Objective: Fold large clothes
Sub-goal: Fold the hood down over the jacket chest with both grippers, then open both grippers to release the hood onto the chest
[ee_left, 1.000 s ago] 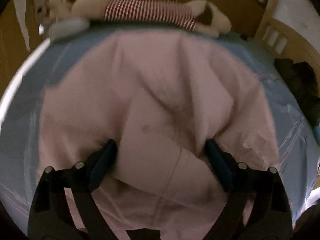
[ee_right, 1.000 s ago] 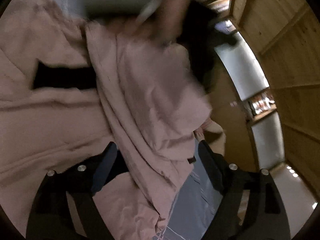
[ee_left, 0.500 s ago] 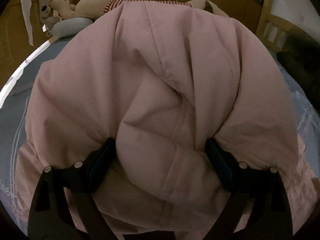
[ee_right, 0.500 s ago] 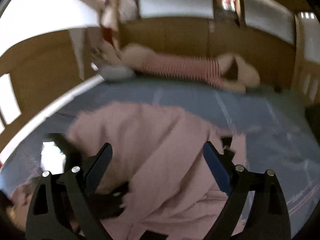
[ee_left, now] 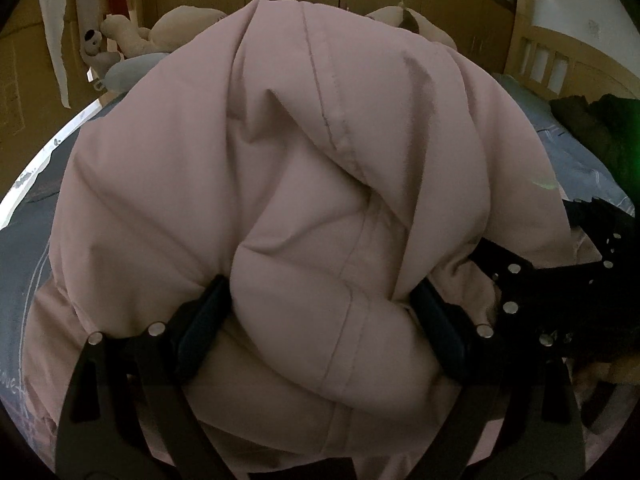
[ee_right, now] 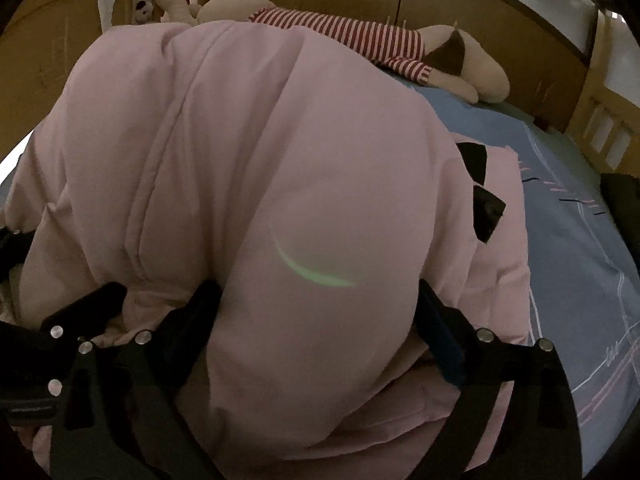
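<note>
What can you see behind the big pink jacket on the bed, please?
Behind the pink jacket lies a plush toy in a red-striped shirt, against a wooden headboard. The jacket covers the toy's middle and much of the blue sheet.

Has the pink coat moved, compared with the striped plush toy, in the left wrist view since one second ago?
Yes. The pink coat has risen in view: it now covers the striped plush toy, whose body showed above it before.

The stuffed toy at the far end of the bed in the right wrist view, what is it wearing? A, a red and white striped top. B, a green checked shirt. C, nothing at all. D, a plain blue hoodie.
A: the stuffed toy lying along the far edge of the blue bed sheet, behind the pink coat, has a top with red and white stripes.
</note>
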`<state>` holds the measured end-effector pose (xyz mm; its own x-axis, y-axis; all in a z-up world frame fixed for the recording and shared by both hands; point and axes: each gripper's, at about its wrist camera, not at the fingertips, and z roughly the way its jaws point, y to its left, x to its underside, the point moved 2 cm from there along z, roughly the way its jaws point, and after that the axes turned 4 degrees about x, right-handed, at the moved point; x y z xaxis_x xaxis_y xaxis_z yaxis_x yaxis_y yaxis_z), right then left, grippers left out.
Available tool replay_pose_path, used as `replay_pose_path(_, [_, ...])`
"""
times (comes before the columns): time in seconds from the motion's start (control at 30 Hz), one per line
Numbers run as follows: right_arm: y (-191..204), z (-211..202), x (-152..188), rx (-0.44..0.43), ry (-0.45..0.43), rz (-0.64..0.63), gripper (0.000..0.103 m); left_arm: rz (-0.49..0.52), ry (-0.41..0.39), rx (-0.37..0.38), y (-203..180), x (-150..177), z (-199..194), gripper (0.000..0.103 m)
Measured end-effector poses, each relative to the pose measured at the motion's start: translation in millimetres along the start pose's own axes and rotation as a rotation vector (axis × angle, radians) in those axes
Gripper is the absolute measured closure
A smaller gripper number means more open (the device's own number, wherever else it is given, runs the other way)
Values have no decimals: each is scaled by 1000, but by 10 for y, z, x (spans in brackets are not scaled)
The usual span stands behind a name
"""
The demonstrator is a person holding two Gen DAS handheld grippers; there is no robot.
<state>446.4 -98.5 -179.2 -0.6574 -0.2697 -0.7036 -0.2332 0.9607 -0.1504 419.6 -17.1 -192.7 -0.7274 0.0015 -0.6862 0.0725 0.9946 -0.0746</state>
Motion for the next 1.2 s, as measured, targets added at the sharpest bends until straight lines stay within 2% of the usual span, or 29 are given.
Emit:
replay_pose_path(0.1, [-6, -127, 84, -21, -55, 20, 6, 2, -16, 10, -48, 12, -68, 9])
replay_pose_path(0.2, [-92, -290, 117, -57, -97, 50, 5, 0, -42, 71, -73, -30, -225, 7])
replay_pose_path(0.33, [-269, -923, 151, -88, -256, 142, 3, -26, -68, 134, -60, -141, -688, 2])
replay_pose_path(0.4, [-348, -1339, 235, -108, -345, 174, 3, -19, -81, 131, -65, -161, -985, 2])
replay_pose_path(0.43, [-393, -1625, 321, -95, -425, 185, 1, -6, -77, 129, -80, -146, -1122, 2])
replay_pose_path(0.5, [-510, -1917, 408, -130, -435, 190, 1, 37, -79, 127, -102, -75, -1453, 2])
replay_pose_path(0.57, [-560, -2292, 527, -160, -492, 205, 1, 63, -113, 105, -103, 58, -1845, 2])
replay_pose_path(0.63, [-538, -2731, 622, -187, -523, 187, 1, 64, -126, 93, -122, 221, -2146, 2])
replay_pose_path(0.67, [-584, -2813, 632, -197, -534, 183, 1, 53, -132, 87, -121, 319, -2299, 2])
replay_pose_path(0.73, [-533, -3184, 859, -217, -575, 165, 1, 40, -124, 56, -112, 466, -2502, 2])
replay_pose_path(0.87, [-436, -3526, 1267, -166, -532, 143, 1, 62, -114, 20, -226, 884, -2823, 2])
replay_pose_path(0.97, [-378, -3699, 1551, -124, -515, 146, 1, 32, -91, 51, -282, 1246, -3002, 2])
replay_pose_path(1.07, [-337, -3728, 1713, -115, -471, 144, 1, 31, -88, 33, -359, 1478, -3098, 2])
replay_pose_path(1.2, [-357, -3680, 1723, -138, -453, 138, 1, 94, -111, 25, -506, 1617, -3257, 2])
